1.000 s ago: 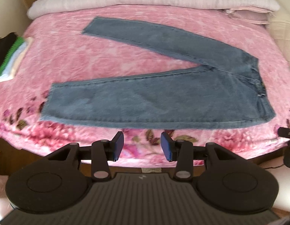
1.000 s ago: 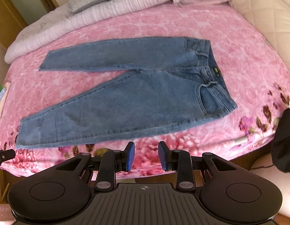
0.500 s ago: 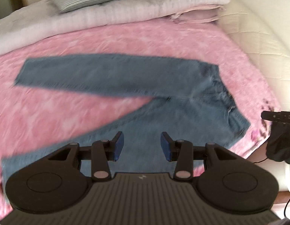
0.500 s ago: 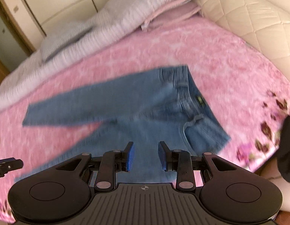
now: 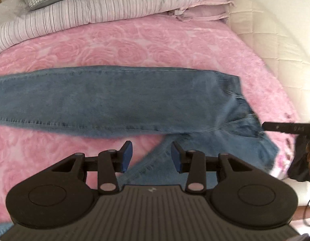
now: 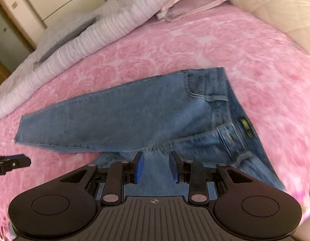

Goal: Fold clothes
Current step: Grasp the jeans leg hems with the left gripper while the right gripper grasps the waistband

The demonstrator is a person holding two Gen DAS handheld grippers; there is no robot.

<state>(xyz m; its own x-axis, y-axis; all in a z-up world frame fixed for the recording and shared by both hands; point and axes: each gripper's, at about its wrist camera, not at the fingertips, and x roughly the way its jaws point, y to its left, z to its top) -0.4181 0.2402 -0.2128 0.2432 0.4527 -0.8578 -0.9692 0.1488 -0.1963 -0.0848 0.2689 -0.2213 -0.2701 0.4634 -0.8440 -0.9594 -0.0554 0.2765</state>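
The jeans (image 6: pixel 147 112) lay flat on the pink blanket (image 6: pixel 195 48), legs splayed apart. Bringing one leg over the other would call for matched seams, I'd judge. Both grippers hovered above the crotch — left gripper (image 5: pixel 151 155) and right gripper (image 6: pixel 156 167) wide apart, holding nothing.

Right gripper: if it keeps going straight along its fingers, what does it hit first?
Most likely the jeans. The right gripper is open and empty, with denim near the crotch seam showing between and just beyond its fingertips. Nothing else sits in that line, though its height above the fabric is unclear.
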